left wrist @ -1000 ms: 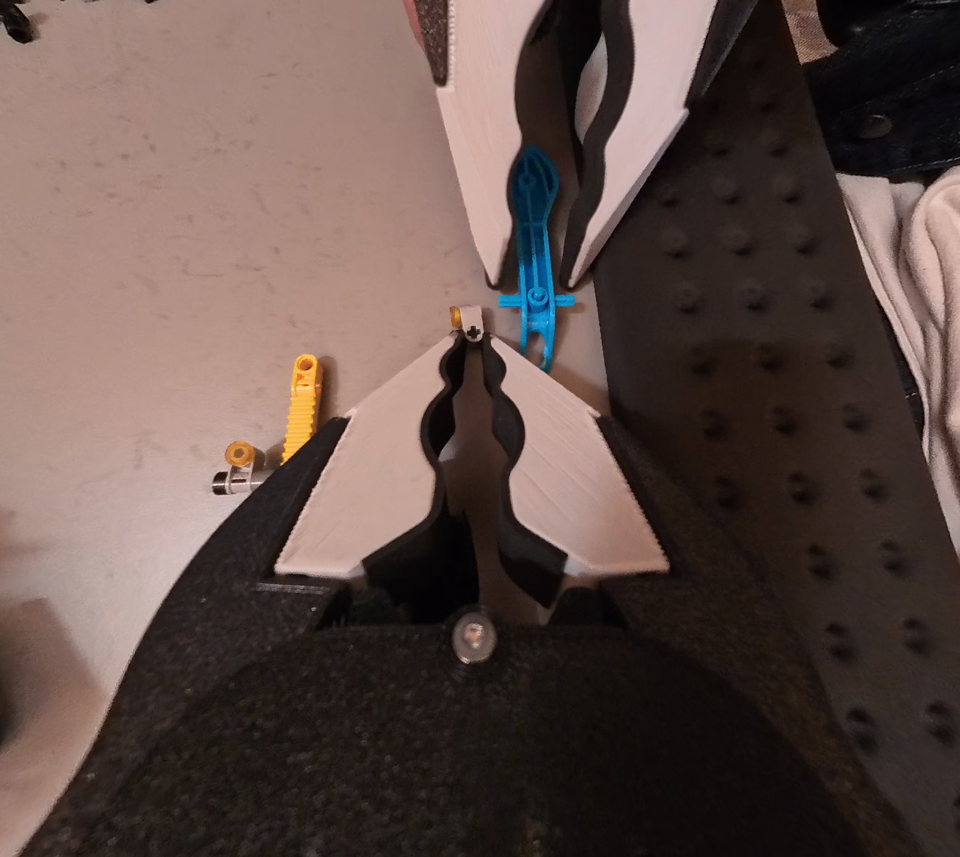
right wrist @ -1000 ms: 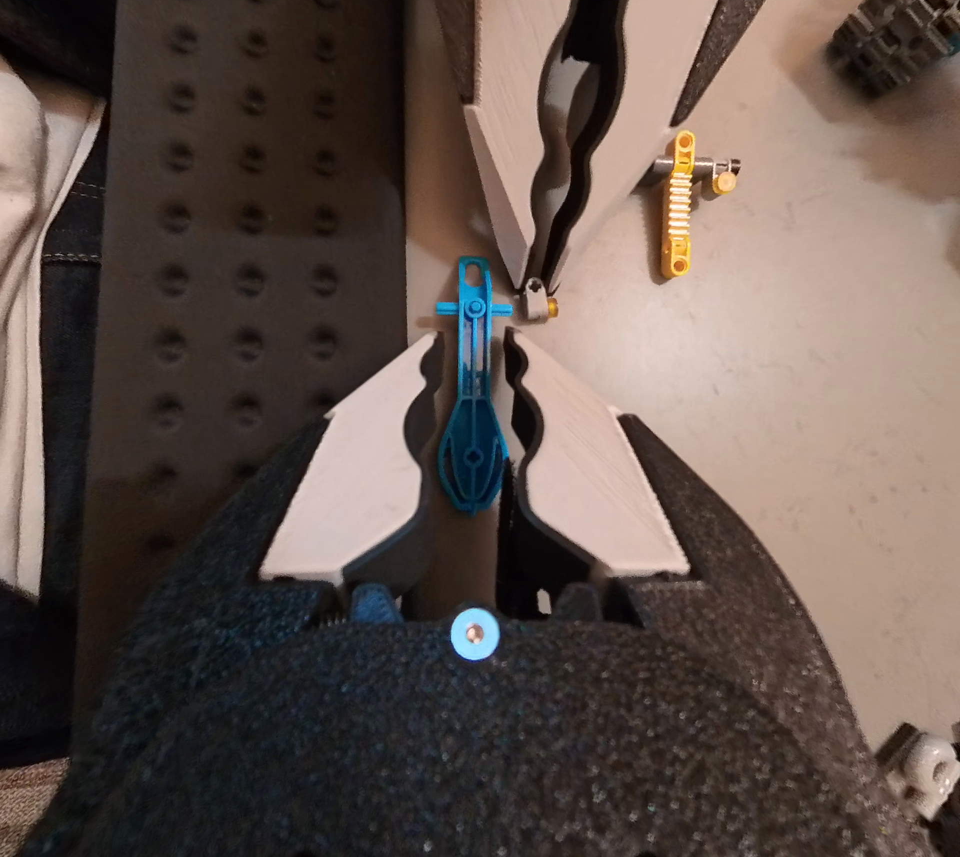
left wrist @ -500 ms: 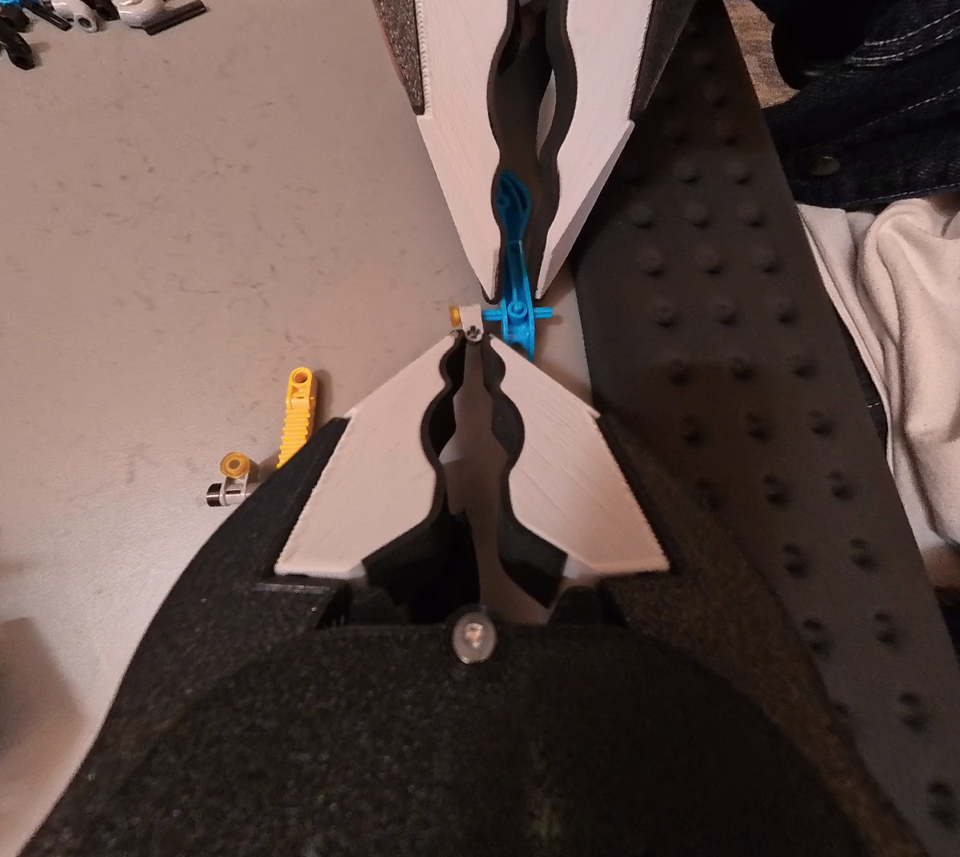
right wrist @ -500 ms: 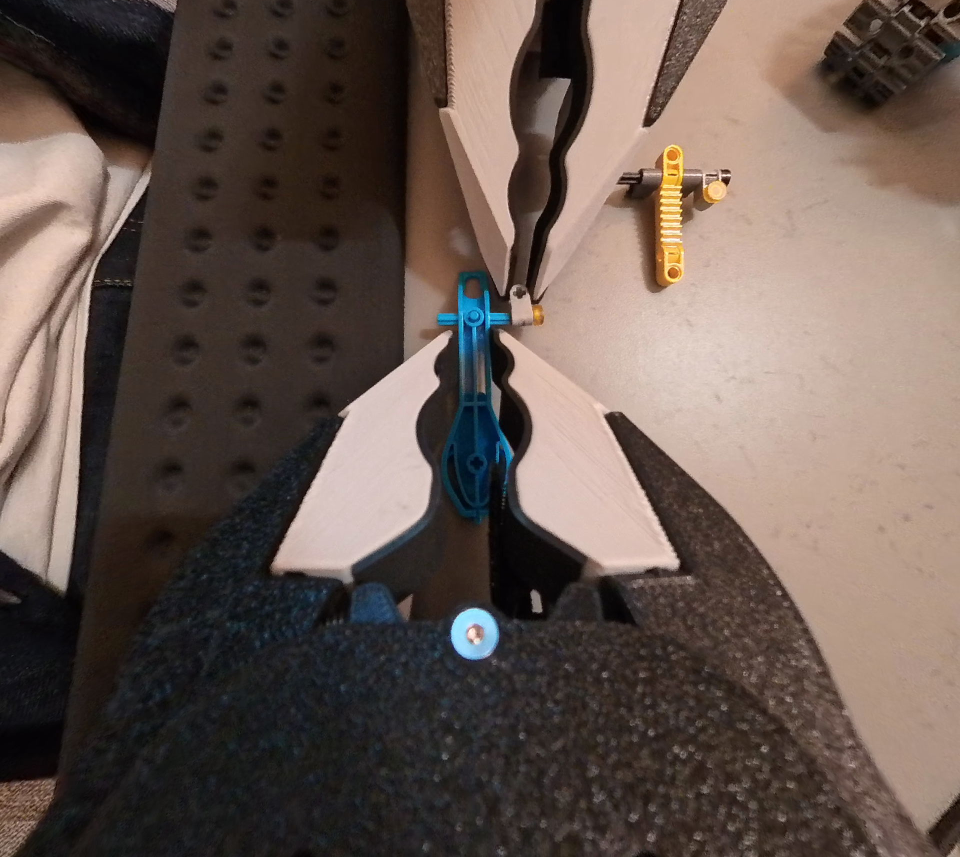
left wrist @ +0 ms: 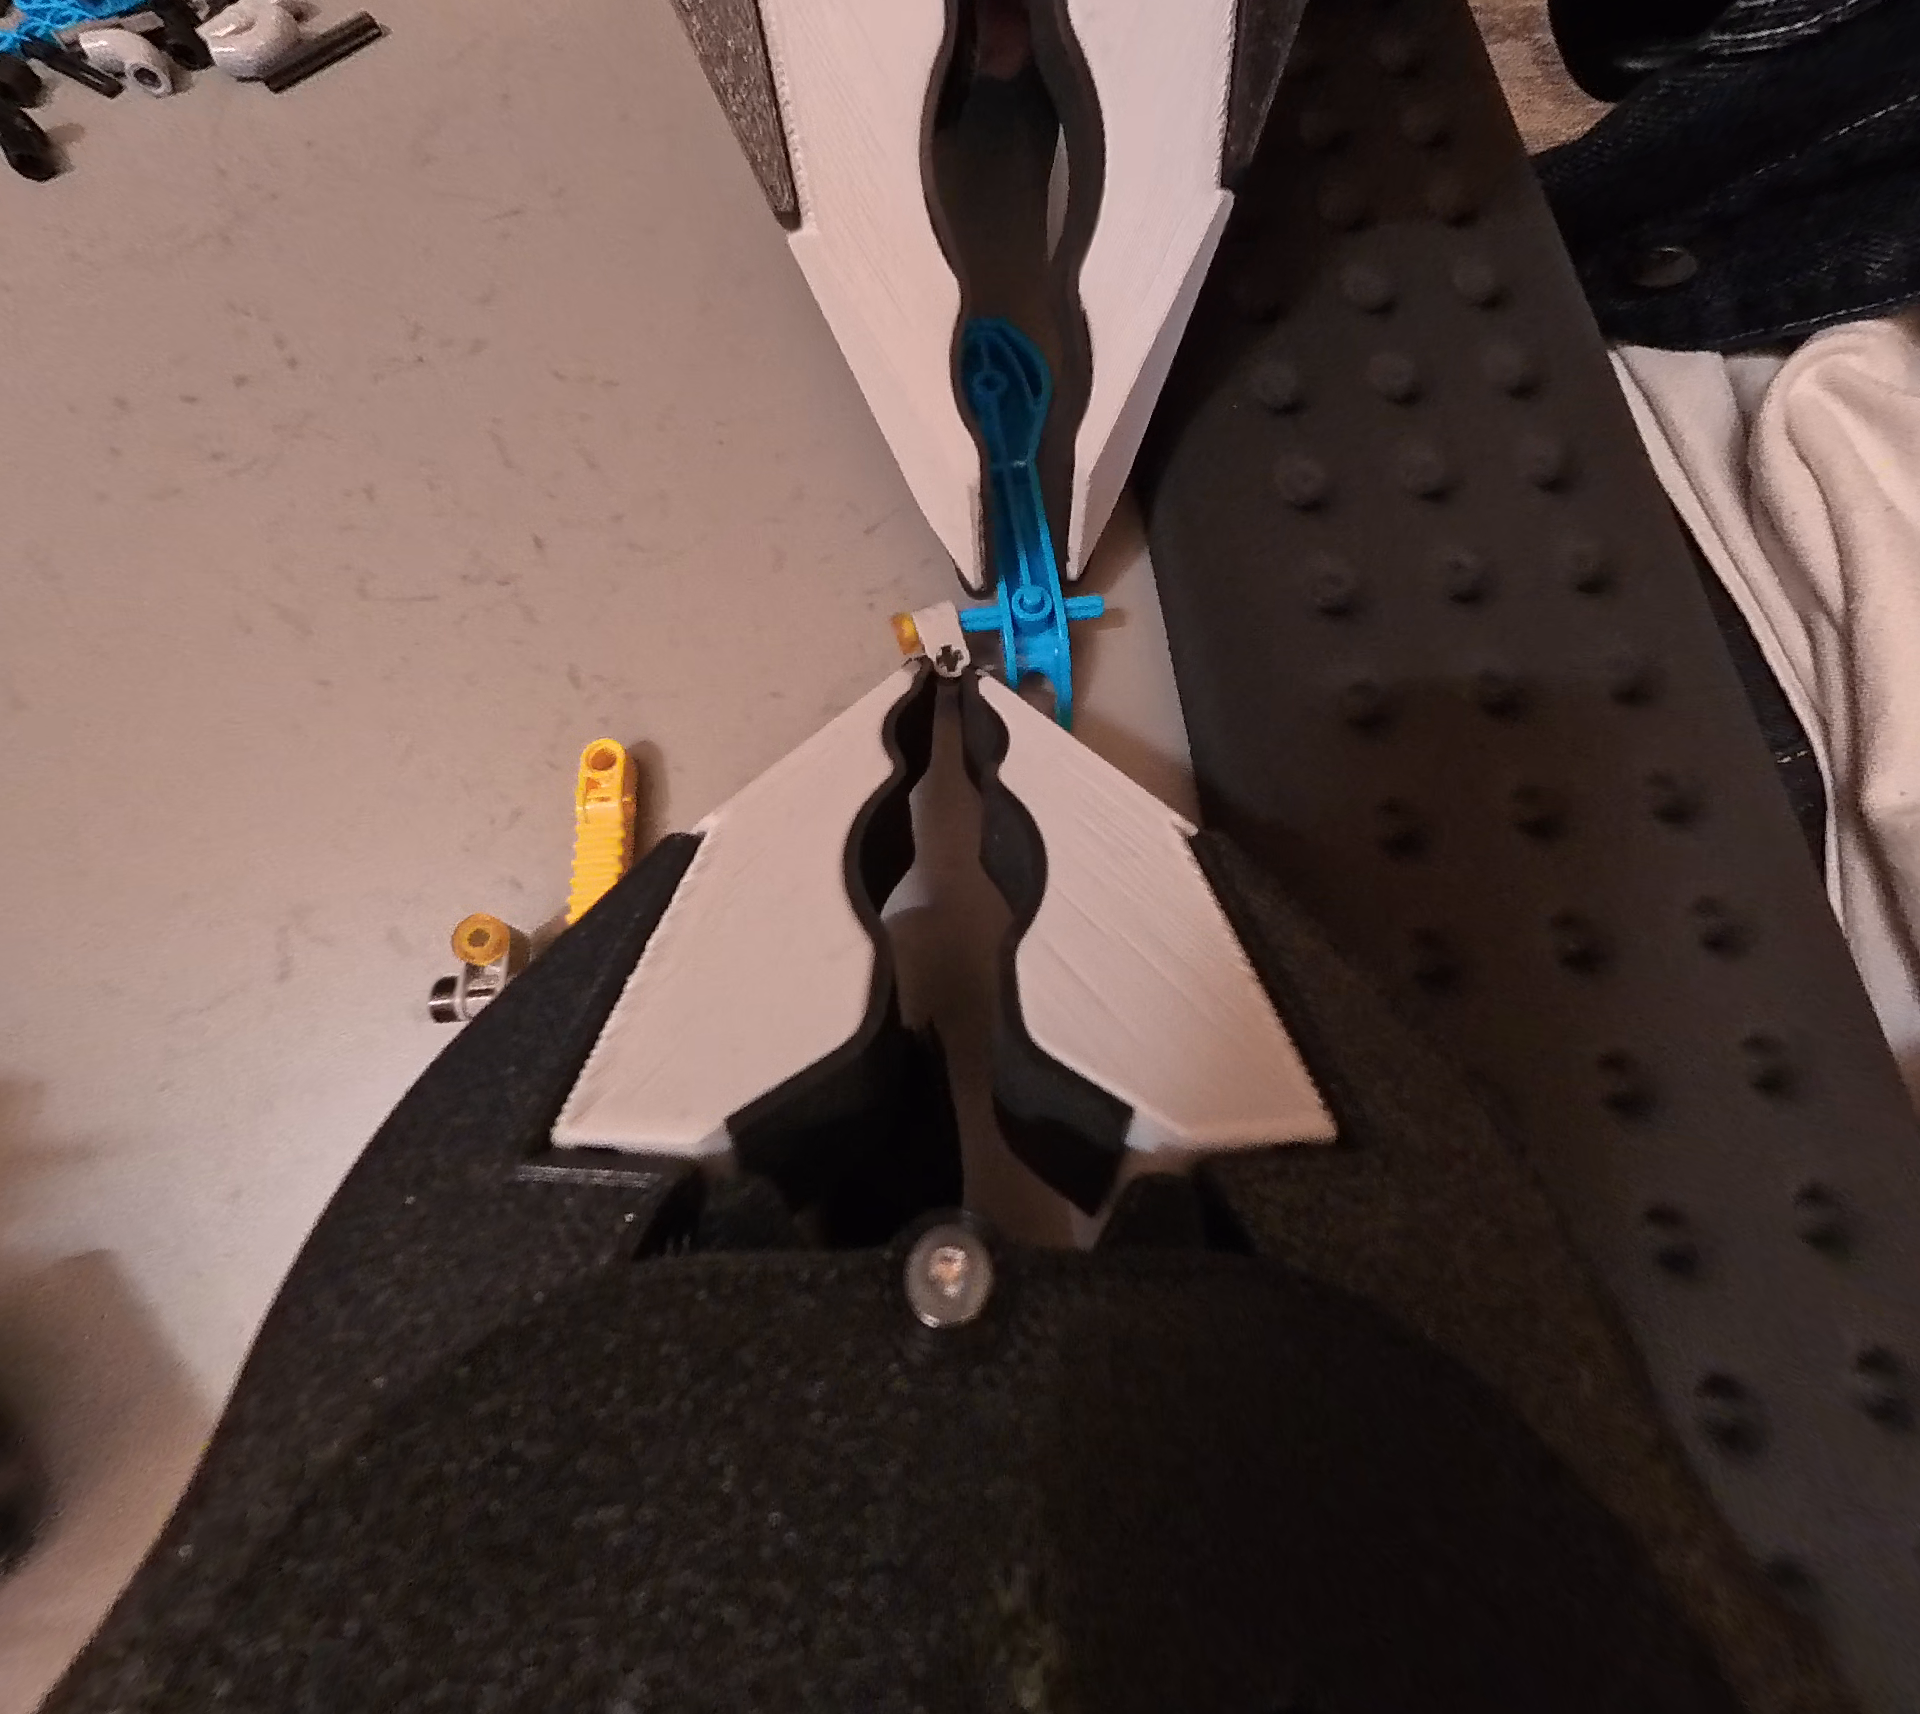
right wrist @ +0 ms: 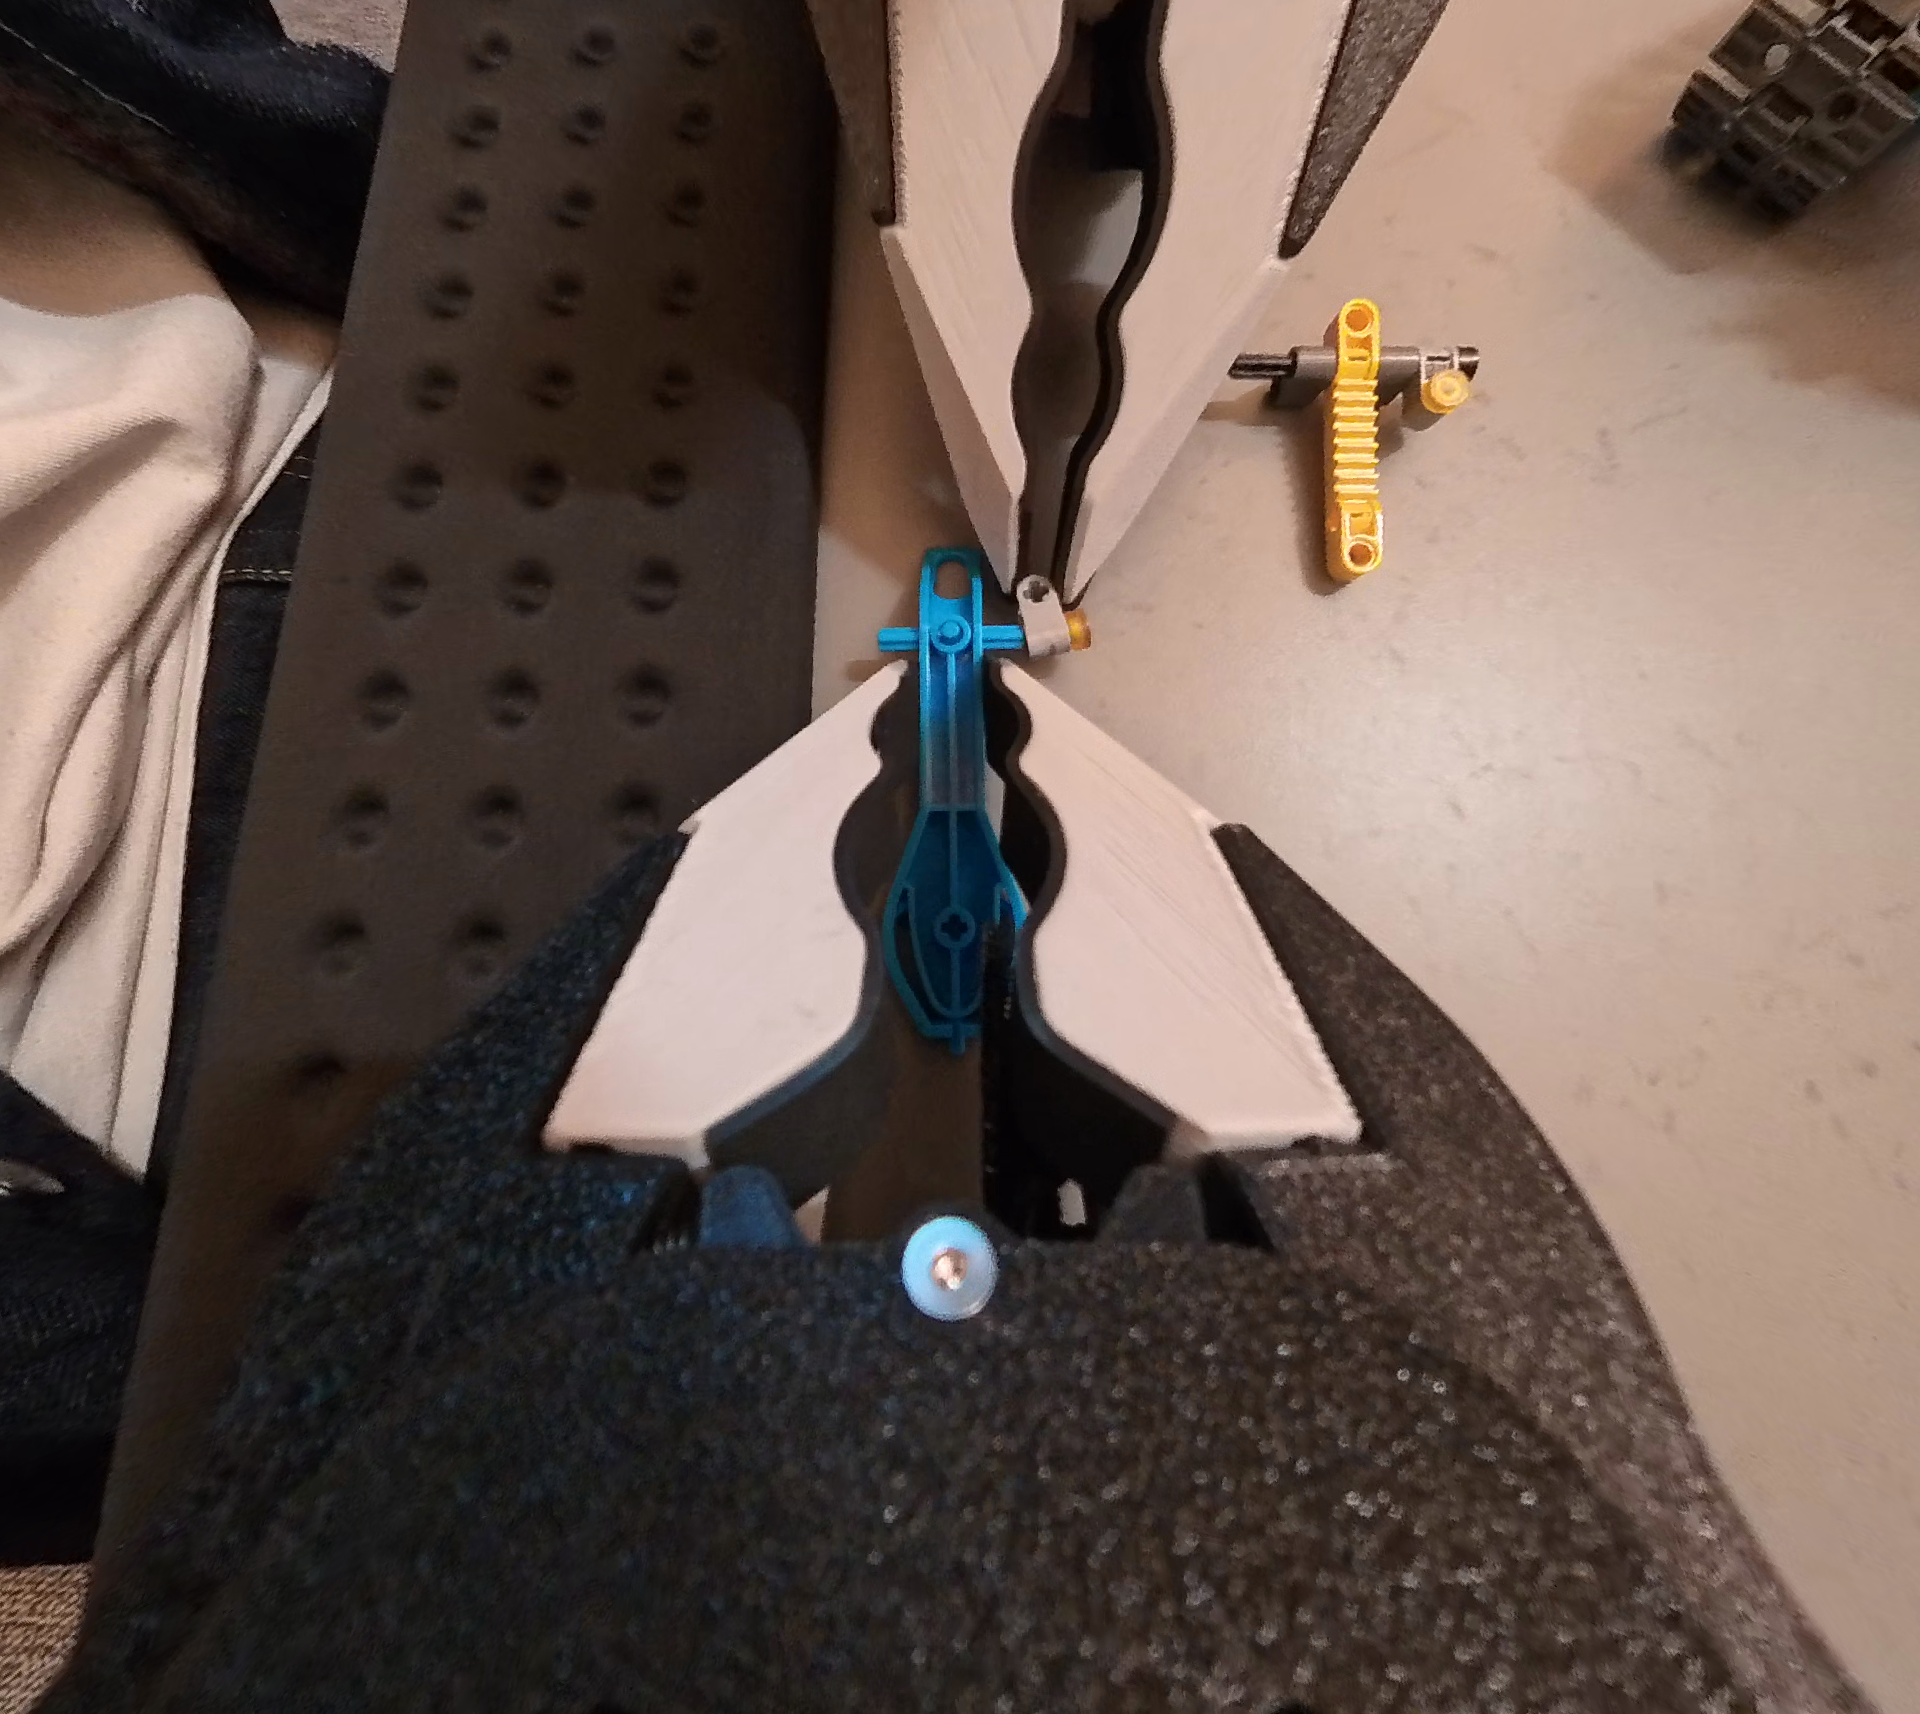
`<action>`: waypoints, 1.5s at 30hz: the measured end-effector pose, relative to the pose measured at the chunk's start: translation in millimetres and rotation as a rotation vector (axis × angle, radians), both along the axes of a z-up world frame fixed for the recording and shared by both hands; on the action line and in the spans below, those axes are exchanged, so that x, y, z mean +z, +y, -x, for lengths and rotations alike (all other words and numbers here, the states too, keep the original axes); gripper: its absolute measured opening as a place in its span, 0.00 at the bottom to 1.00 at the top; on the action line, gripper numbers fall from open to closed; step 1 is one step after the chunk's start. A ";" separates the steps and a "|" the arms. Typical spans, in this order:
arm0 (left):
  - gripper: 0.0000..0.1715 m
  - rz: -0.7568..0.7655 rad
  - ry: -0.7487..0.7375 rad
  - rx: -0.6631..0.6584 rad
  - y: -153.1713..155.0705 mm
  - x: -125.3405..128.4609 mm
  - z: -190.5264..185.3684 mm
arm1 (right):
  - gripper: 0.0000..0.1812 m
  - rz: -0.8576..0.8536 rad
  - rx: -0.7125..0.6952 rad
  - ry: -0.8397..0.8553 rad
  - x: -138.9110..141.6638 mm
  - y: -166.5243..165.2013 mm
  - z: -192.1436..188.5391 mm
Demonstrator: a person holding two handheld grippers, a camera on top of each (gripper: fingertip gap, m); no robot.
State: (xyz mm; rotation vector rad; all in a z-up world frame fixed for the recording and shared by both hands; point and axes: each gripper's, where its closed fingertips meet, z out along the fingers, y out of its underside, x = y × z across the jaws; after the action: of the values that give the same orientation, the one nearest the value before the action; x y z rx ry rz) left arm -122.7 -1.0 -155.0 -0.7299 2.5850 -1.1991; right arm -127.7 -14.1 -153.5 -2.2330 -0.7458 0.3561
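Left gripper clamps a small grey connector at its fingertips; right gripper pinches a blue paddle-shaped piece. Connector touches the blue crossbar, above a beige table; yellow toothed beam nearby.

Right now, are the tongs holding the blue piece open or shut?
Shut: the right tongs pinch the blue piece on both sides.

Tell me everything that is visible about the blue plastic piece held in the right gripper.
The blue piece is glossy plastic: a slim openwork stem widening into a teardrop paddle with a cross hole. The right gripper is shut on the stem, the paddle lying back between its fingers. Beyond the tips a thin crossbar and a looped end stick out. One crossbar end meets the small grey connector held by the left gripper, above the beige table.
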 end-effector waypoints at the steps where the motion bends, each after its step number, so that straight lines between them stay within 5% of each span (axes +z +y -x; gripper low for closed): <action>1: 0.02 0.002 0.001 -0.003 0.3 0.1 0.1 | 0.05 -0.002 0.002 -0.004 0.1 0.4 -0.1; 7: 0.02 -0.007 0.004 0.003 2.2 -1.4 -0.3 | 0.08 -0.020 -0.038 -0.061 -0.2 0.2 -7.6; 10: 0.02 -0.042 0.005 0.041 9.9 -5.8 -3.4 | 0.09 -0.074 -0.082 -0.069 21.0 -6.1 -10.8; 14: 0.02 -0.036 0.031 0.066 12.8 -6.2 -3.1 | 0.18 0.037 -0.093 -0.191 11.5 -9.3 -12.5; 17: 0.03 -0.017 0.061 0.086 13.3 -6.3 -3.2 | 0.11 0.152 -0.031 -0.264 -8.1 -6.6 -6.9; 22: 0.03 -0.014 0.063 0.129 18.3 -6.2 -3.9 | 0.05 0.068 -0.108 -0.330 17.8 7.7 -26.9; 27: 0.10 -0.009 0.035 0.169 25.4 -2.7 -6.4 | 0.06 -0.231 -0.400 0.139 87.1 30.5 -57.0; 33: 0.03 0.015 0.102 0.224 21.3 -6.0 -11.4 | 0.05 -0.422 -0.476 0.953 123.1 40.1 -73.4; 37: 0.04 0.310 0.262 0.323 9.1 17.6 -17.5 | 0.05 -0.505 -0.495 1.211 141.1 41.4 -88.9; 41: 0.03 0.850 0.449 0.347 -11.3 68.5 -29.7 | 0.06 -0.541 -0.450 1.141 148.4 53.2 -65.9; 45: 0.03 1.129 0.488 0.360 0.9 93.8 -39.8 | 0.05 -0.693 -0.433 0.967 166.8 45.1 -60.5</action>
State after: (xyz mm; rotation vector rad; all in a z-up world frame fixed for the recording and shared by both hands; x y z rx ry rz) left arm -82.9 0.0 -61.1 -1.7456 1.6698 -2.5404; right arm -67.2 31.0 13.2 -1.2672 0.1410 0.7375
